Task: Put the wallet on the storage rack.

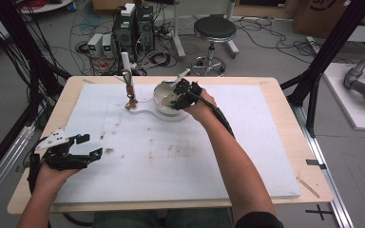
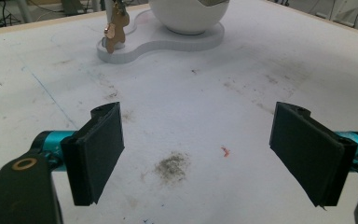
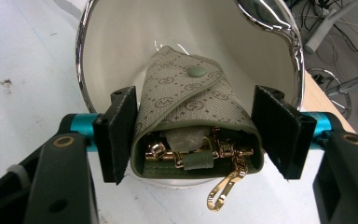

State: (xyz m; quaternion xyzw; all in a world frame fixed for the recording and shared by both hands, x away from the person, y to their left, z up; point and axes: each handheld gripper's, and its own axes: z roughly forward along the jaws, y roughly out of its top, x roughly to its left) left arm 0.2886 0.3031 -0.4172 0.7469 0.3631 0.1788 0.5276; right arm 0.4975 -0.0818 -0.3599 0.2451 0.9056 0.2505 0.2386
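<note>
A grey-green monogrammed key pouch (image 3: 191,98) with a snap button lies inside a white bowl (image 3: 121,37) with a chrome rim. Its open end faces the camera, and gold hooks (image 3: 221,191) spill over the rim. My right gripper (image 3: 198,135) straddles the pouch: the left pad is at its edge, and a small gap shows at the right pad. In the high view this gripper (image 1: 178,97) sits at the bowl (image 1: 164,97) at the table's far centre. My left gripper (image 2: 198,154) hovers open over bare mat near the front left (image 1: 91,145), holding nothing.
The bowl stands on a white curved base (image 2: 168,39) that also carries a post with a hanging gingerbread-shaped charm (image 2: 114,28). A stained white mat (image 1: 247,142) covers the wooden table. Beyond the far edge are a stool (image 1: 214,31), computers and cables.
</note>
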